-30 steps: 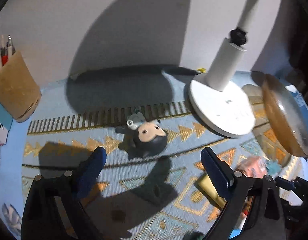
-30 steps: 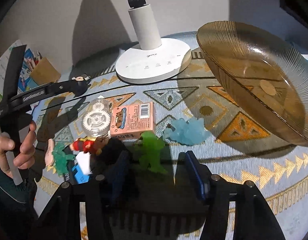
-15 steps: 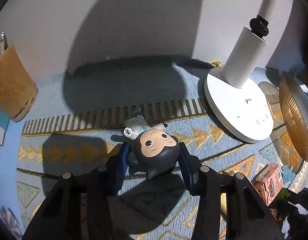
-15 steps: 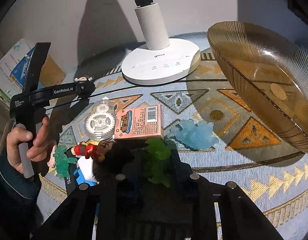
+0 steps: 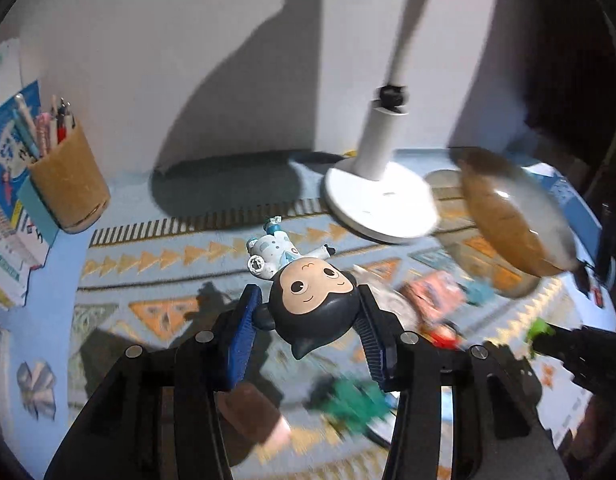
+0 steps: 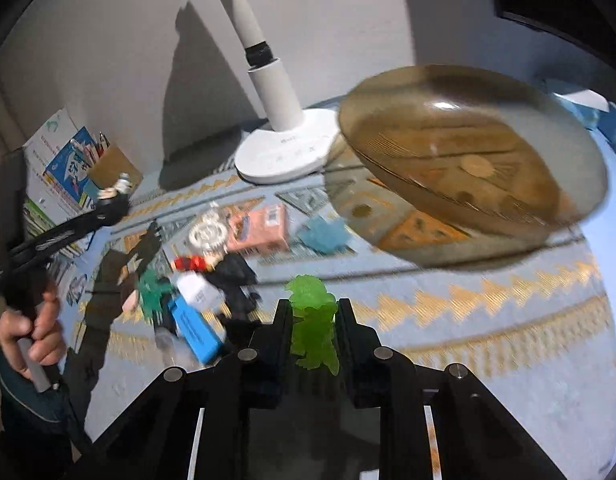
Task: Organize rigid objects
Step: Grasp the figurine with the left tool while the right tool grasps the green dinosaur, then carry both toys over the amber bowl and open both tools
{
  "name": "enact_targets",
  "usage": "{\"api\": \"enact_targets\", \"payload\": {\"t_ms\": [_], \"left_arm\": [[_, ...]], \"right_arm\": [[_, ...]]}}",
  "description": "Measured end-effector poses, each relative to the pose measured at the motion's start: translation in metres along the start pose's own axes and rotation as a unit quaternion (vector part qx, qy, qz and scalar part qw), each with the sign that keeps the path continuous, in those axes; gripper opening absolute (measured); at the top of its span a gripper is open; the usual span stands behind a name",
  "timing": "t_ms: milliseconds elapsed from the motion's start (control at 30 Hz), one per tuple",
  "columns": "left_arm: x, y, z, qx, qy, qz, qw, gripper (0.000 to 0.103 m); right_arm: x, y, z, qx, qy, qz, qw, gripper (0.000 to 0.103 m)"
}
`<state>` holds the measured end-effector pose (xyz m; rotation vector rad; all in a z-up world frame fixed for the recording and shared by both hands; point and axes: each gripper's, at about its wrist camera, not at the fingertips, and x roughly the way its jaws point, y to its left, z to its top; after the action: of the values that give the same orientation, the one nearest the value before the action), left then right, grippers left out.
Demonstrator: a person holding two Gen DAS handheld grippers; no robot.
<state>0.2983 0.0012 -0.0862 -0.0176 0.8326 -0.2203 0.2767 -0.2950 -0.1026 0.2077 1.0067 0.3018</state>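
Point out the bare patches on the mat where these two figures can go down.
Free: the mat in front of the amber dish, along its gold zigzag border; also the strip between the pen cup and the lamp base. Crowded: the toy pile left of the green figure.

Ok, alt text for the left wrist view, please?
The left gripper grips a black-haired cartoon figurine by the head, above a blue patterned mat. Behind stand a white lamp base, an amber glass bowl and a cardboard pen cup.
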Motion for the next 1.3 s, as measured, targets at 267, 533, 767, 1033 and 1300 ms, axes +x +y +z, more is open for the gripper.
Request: {"api": "enact_targets", "payload": {"t_ms": [267, 533, 767, 1033, 1300], "left_arm": [[-0.05, -0.07, -0.034, 0.03, -0.021, -0.061, 0.9975, 0.044], [-0.02, -0.141, -0.071, 0.062, 0.033, -0.121, 0.9902, 0.044], [0.008, -0.165, -0.085, 0.068, 0.058, -0.119, 0.989, 0.044], [0.013, -0.179, -0.097, 0.085, 0.066, -0.119, 0.9871, 0.044], [0.012, -0.187, -0.096, 0.09, 0.065, -0.123, 0.9862, 0.044]], "right_arm": [[-0.026, -0.03, -0.037, 0.011, 0.006, -0.034, 0.999, 0.021], [-0.027, -0.059, -0.054, 0.017, 0.017, -0.039, 0.999, 0.021], [-0.03, -0.071, -0.067, 0.018, 0.016, 0.0, 1.0, 0.05], [-0.034, -0.065, -0.078, -0.004, -0.003, -0.044, 0.999, 0.061], [-0.033, -0.07, -0.071, 0.013, -0.016, -0.079, 0.997, 0.027]]}}
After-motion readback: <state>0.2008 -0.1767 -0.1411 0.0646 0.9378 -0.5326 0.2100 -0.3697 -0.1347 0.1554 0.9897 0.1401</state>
